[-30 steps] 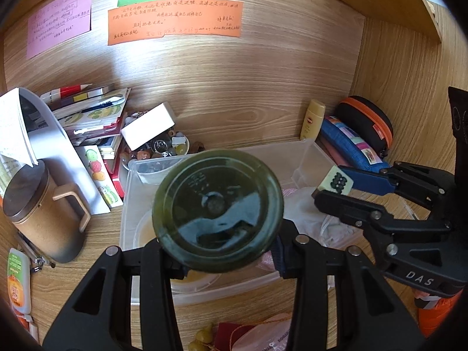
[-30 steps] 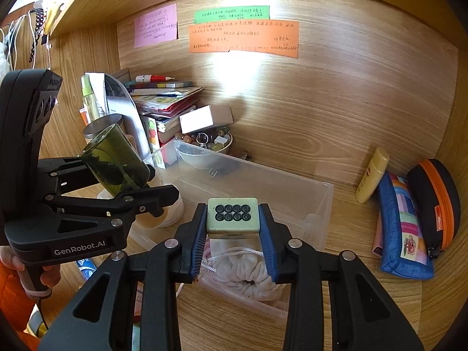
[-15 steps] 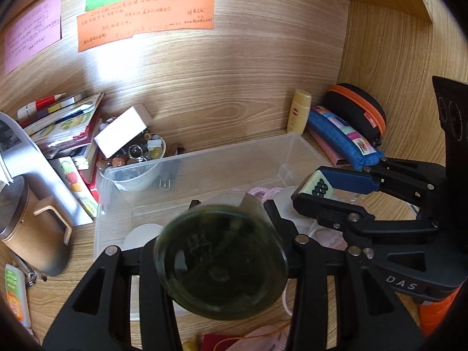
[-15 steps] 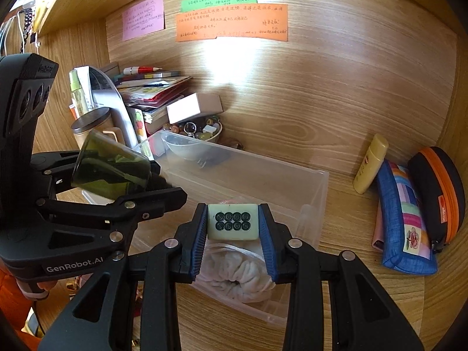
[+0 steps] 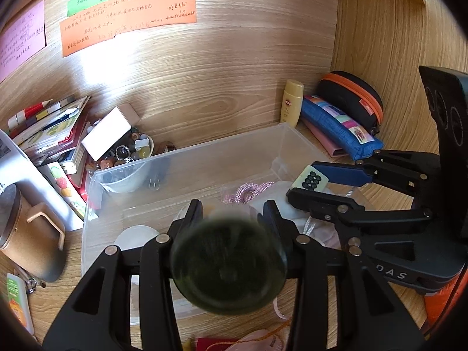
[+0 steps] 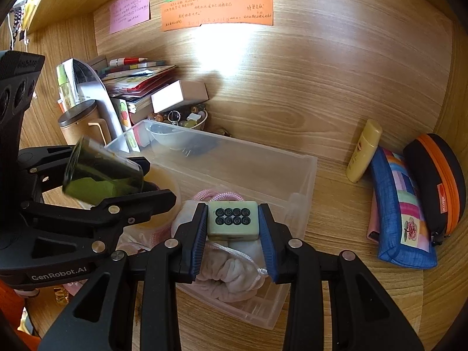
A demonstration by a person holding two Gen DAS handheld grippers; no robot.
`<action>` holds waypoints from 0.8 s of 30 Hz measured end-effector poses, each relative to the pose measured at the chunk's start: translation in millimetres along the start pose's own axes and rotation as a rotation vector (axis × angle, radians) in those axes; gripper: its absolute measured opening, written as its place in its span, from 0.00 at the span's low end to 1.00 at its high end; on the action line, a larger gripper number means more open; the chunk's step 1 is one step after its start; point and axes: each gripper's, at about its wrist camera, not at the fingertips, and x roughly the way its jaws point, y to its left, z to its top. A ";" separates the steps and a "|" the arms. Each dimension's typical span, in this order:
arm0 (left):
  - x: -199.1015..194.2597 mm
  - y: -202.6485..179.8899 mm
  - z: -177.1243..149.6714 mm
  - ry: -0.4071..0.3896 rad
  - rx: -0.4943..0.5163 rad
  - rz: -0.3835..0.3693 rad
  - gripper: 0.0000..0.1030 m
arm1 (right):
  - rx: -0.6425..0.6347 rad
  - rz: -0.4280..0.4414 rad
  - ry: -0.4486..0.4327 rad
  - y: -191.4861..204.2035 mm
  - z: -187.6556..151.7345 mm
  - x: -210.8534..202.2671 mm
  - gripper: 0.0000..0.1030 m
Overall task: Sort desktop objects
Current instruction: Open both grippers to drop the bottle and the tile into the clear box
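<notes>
My left gripper is shut on a dark green glass cup, tilted with its mouth toward the clear plastic bin; the cup also shows in the right wrist view over the bin's left end. My right gripper is shut on a pale green mahjong tile with black circles, held above a white drawstring pouch inside the bin. The tile also shows in the left wrist view. A pink cord lies in the bin.
A book stack with a white box, a bowl of beads and a tan lidded mug stand left of the bin. A yellow bottle, blue pencil case and black-orange case lie right.
The left gripper has tipped the green cup down and forward over the bin. The right gripper has lowered the tile closer to the pouch. Both grips stay shut.
</notes>
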 end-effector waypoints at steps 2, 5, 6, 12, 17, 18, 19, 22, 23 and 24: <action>0.3 0.0 0.2 0.003 0.002 -0.002 0.42 | -0.001 -0.001 0.002 -0.3 0.2 0.7 0.30; -0.1 0.8 0.5 0.005 -0.004 -0.010 0.43 | 0.000 -0.003 0.003 -1.0 0.9 0.3 0.30; 0.2 0.6 0.6 0.006 -0.004 -0.010 0.44 | -0.001 -0.004 0.004 -1.1 1.1 0.3 0.30; -2.1 -0.4 0.5 0.013 -0.013 -0.013 0.47 | 0.007 -0.026 0.000 -4.4 1.7 -1.1 0.40; -7.3 -2.0 0.7 0.013 -0.023 -0.014 0.51 | 0.011 -0.037 -0.016 -6.8 2.4 -5.8 0.44; -9.4 -2.7 0.8 0.009 -0.026 -0.014 0.53 | 0.012 -0.037 -0.019 -7.0 2.6 -7.1 0.45; -11.3 -3.1 0.9 0.006 -0.031 -0.019 0.54 | 0.012 -0.039 -0.021 -7.0 2.9 -8.1 0.46; -18.4 -3.5 1.3 -0.007 -0.045 -0.011 0.67 | 0.013 -0.052 -0.032 -8.1 2.7 -12.8 0.53; -21.3 -3.5 1.2 -0.018 -0.047 0.001 0.75 | 0.014 -0.055 -0.036 -8.8 2.3 -15.0 0.54; -24.7 -3.4 0.8 -0.032 -0.050 0.006 0.78 | 0.016 -0.054 -0.042 -9.1 2.0 -16.7 0.60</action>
